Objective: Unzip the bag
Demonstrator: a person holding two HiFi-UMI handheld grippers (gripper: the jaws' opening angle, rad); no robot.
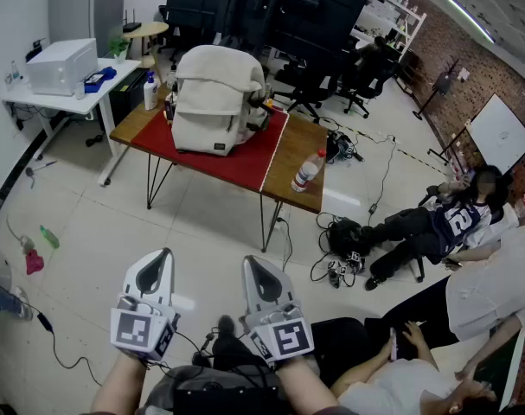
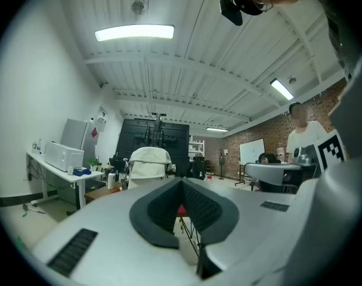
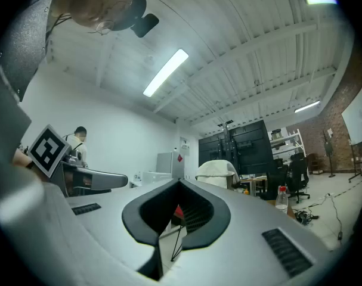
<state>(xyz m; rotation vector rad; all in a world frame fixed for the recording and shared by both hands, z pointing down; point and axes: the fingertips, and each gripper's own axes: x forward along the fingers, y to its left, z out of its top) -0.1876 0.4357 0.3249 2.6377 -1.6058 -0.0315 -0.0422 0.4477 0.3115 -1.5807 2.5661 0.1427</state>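
The left gripper (image 1: 161,260) and right gripper (image 1: 254,267) are held clenched shut, side by side, well apart from the table (image 1: 302,176), where the cream bag (image 1: 217,99) is seen upright on the red mat (image 1: 245,159).

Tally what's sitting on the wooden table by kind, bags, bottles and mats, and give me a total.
Bags: 1, the cream backpack
Bottles: 2, the clear bottle with a red cap and the white bottle
Mats: 1, the red mat under the backpack
Total: 4 of those kinds
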